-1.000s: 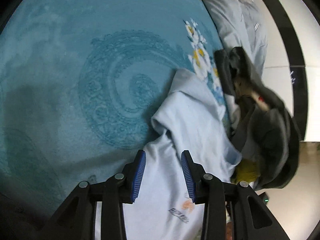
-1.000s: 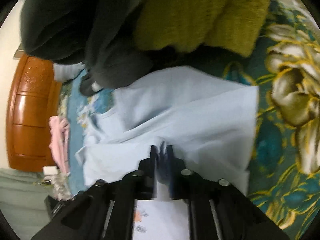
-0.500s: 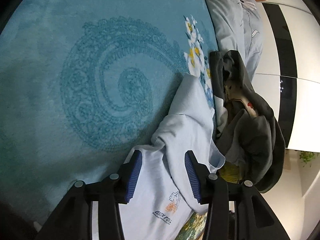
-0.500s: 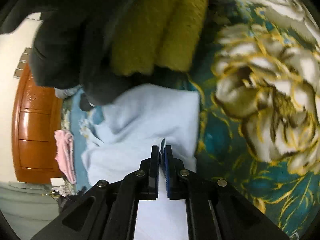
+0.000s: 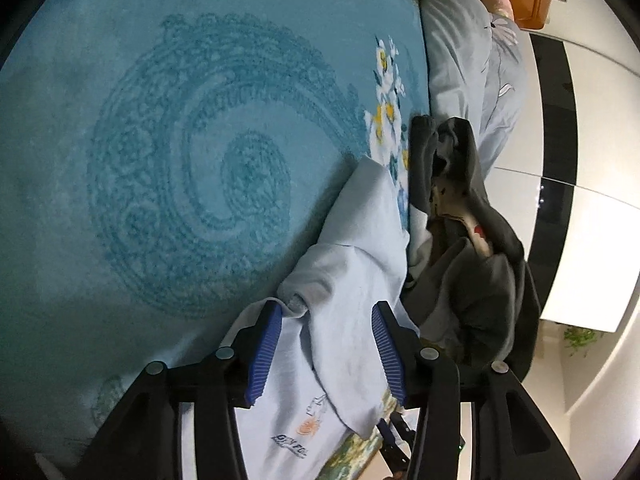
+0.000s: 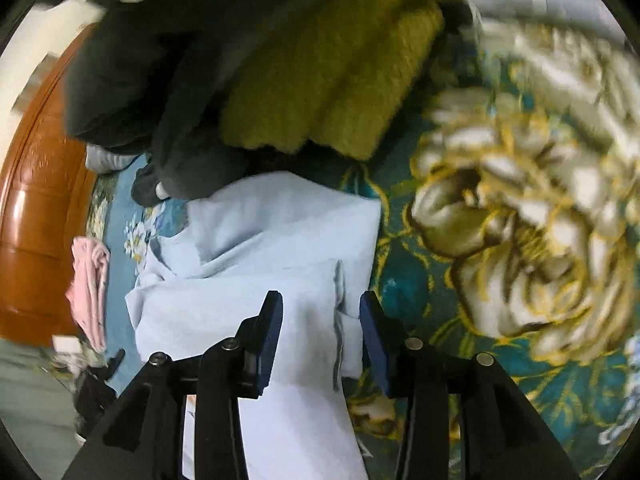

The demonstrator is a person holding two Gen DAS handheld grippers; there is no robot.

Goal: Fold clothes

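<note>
Folding is partly done: the pale blue cotton T-shirt [image 5: 352, 280] lies doubled over, untidily. Both hand-held grippers, left [image 5: 326, 352] and right [image 6: 320, 338], are spread, nothing pinched.

Your shirt [image 5: 352, 280] lies on the blanket [image 5: 160, 140], between both grippers' spread fingers. Just beyond it sits the jacket [image 6: 132, 60] with a towel [image 6: 332, 80] tucked underneath; the headboard [image 6: 36, 200] stands behind.

The right gripper [image 6: 320, 334], clamped on the shirt [image 6: 280, 240] before, has opened and let its hem drop flat
</note>
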